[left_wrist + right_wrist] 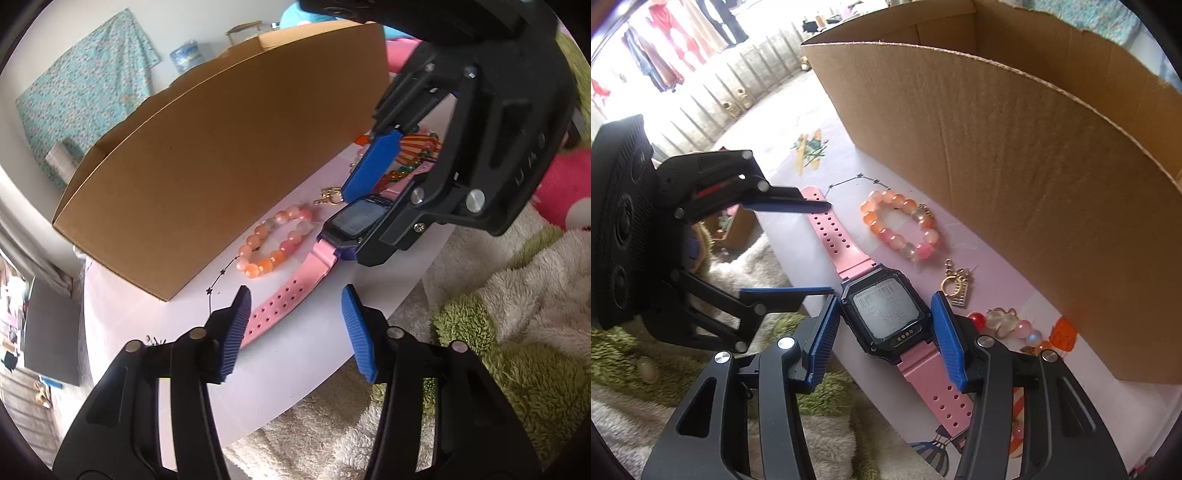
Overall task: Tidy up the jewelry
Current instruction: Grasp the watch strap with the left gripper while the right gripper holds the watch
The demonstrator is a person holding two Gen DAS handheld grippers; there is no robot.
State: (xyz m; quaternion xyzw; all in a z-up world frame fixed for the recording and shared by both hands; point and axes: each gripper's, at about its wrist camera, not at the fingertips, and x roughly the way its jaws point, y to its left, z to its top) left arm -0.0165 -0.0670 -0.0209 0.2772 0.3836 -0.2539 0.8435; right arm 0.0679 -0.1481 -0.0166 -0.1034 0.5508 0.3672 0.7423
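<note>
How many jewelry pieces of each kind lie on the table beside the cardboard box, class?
Watch: 1
Round bead bracelet: 1
Gold charm: 1
Mixed bead strand, partly hidden by the right gripper: 1
Total: 4

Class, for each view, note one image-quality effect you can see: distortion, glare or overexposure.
Left wrist view: fisheye bends the box edge into a curve, with dark corners around the frame. Right wrist view: the upper-left background is blown out white, and the watch screen shows pale glare; the box rim curves here too.
</note>
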